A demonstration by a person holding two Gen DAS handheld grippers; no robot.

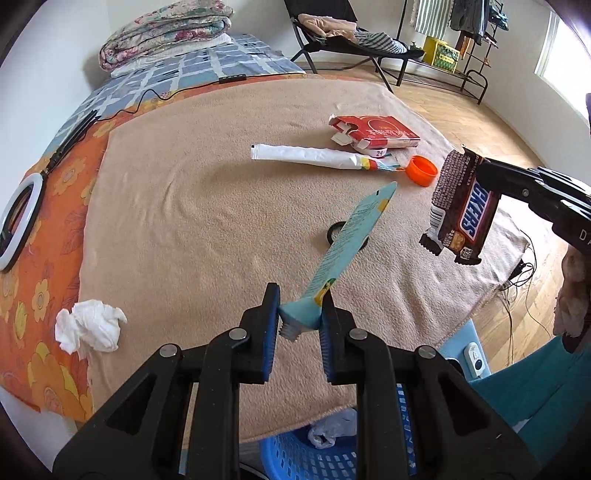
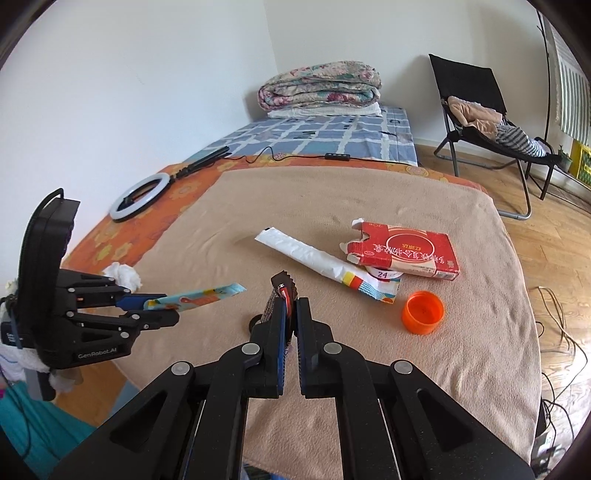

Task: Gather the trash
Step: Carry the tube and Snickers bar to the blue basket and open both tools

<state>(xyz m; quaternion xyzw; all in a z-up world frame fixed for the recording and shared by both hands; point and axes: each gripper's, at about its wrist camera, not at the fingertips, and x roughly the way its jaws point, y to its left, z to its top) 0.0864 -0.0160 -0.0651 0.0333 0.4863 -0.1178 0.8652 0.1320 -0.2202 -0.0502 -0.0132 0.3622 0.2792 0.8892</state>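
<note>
The left hand-held gripper (image 1: pixel 299 321) is pinching a light blue plastic tube (image 1: pixel 351 243); the right hand-held gripper (image 2: pixel 290 314) is squeezing a brown Snickers candy wrapper (image 1: pixel 458 206) above the bed (image 1: pixel 184 203).

At the upper left of your left wrist view a folded floral quilt (image 1: pixel 166 33) lies on the blue checked sheet (image 1: pixel 207 66). A ring light (image 1: pixel 16 225) rests at the left edge on the orange flowered cloth (image 1: pixel 48 236). You see a black folding chair (image 1: pixel 332 33) top centre, draped with clothes, on the wooden floor (image 1: pixel 498 122).
</note>
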